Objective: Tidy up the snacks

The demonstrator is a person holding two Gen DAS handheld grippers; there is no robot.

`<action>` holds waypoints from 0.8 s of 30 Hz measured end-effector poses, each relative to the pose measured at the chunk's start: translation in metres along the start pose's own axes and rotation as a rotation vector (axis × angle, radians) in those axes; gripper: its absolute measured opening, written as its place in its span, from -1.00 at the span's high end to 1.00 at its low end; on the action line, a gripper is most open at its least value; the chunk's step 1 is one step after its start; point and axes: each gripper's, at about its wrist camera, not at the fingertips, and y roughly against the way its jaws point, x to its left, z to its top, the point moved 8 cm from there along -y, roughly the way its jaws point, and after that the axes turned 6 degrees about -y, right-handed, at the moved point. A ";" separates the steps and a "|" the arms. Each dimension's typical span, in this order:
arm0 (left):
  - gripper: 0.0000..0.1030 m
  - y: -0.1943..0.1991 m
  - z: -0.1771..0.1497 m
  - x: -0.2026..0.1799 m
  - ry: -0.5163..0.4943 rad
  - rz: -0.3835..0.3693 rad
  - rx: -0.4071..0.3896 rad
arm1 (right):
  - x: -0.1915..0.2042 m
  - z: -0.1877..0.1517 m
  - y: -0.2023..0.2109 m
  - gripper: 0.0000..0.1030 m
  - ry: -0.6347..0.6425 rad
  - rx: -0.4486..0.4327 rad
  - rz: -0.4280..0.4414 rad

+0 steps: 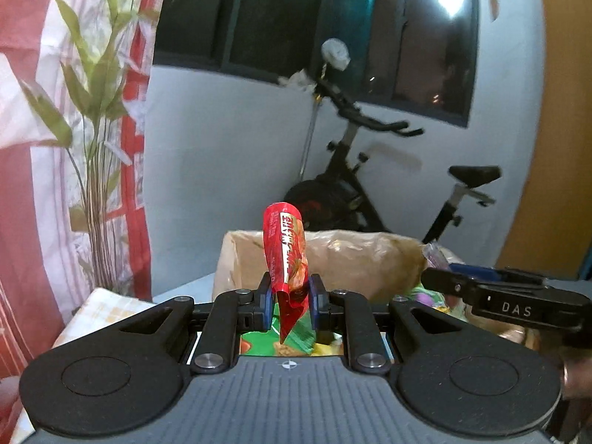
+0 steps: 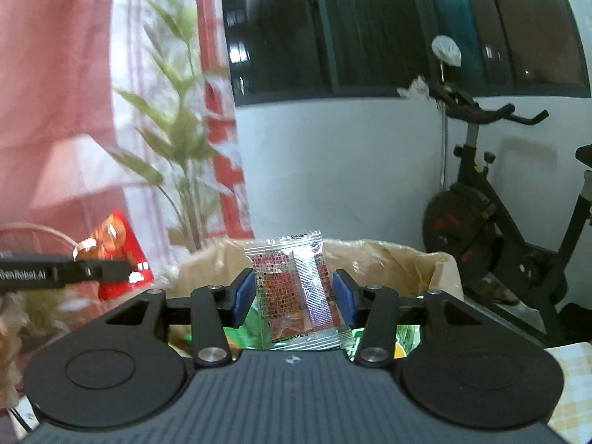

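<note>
While both grippers hang above a brown paper bag [image 1: 351,255] that stands open-mouthed, each one carries 1 snack. The left gripper [image 1: 289,298] has its 2 blue pads [image 1: 267,301] pinched tight on a red snack packet [image 1: 284,255], which stands upright between them, its top curling over above the pads and its lower corner hanging below them. Seen from the right wrist, that same red packet shows at the left edge of the view, beside the dark fingers of the left gripper. The right gripper [image 2: 294,296] is closed on a clear-wrapped snack packet [image 2: 296,288] with a red printed panel; the blue pads [image 2: 244,294] press on its 2 side edges and the packet stands upright, its crimped top above the pads and its crimped bottom edge near the gripper body. From the left wrist, the right gripper comes in from the right edge, level with the rim of the bag. Under both grippers, green and yellow snack packets [image 1: 296,344] lie in a jumble. Behind the bag stand a white wall, a dark window, an exercise bike [image 1: 373,185] and a leafy plant [image 1: 92,103] against a red and white curtain [image 1: 29,74].
</note>
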 end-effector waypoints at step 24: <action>-0.52 -0.016 -0.016 0.000 -0.018 -0.025 0.041 | 0.000 -0.031 -0.020 -0.53 -0.022 0.087 -0.059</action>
